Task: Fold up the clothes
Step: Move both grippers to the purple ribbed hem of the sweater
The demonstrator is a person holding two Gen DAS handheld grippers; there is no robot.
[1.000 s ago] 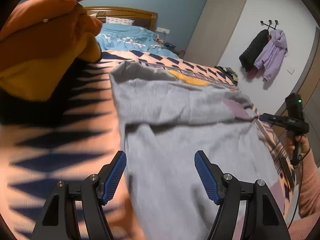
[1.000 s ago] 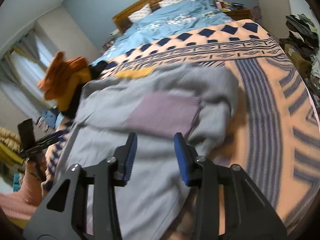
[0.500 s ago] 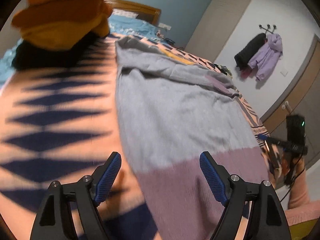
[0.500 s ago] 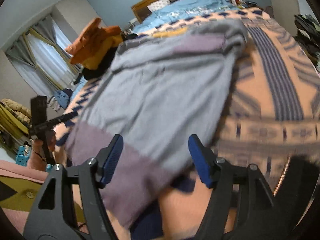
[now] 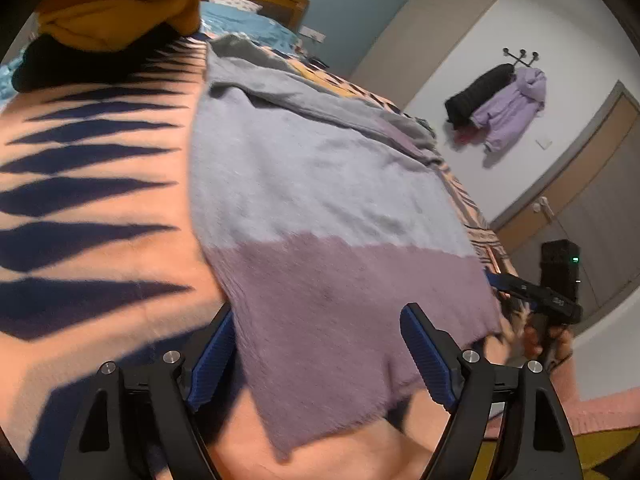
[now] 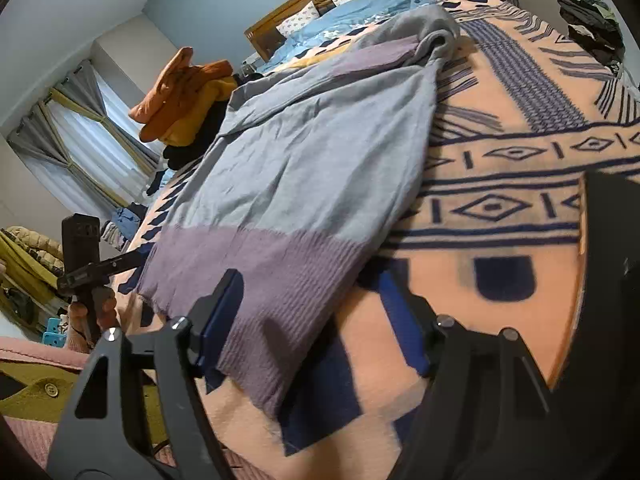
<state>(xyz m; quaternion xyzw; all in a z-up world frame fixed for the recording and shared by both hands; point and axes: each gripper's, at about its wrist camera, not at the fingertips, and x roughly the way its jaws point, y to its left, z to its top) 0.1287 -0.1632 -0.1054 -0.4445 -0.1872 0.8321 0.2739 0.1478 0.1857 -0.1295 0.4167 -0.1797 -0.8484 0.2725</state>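
Sweater (image 5: 320, 184) flat on blanket (image 5: 100, 200), purple hem at the near bed edge. Left gripper (image 5: 316, 356) wide, straddling hem's left corner, pads clear. Right gripper (image 6: 316, 320) jaws just opened, wide; hem's right corner between them, ungripped.

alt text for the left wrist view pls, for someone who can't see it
The open left gripper hovers over the mauve hem of a grey sweater spread flat on a peach and navy patterned blanket, nothing gripped. A pile of orange and black clothes sits at the upper left, and the right gripper reaches the hem's far corner.
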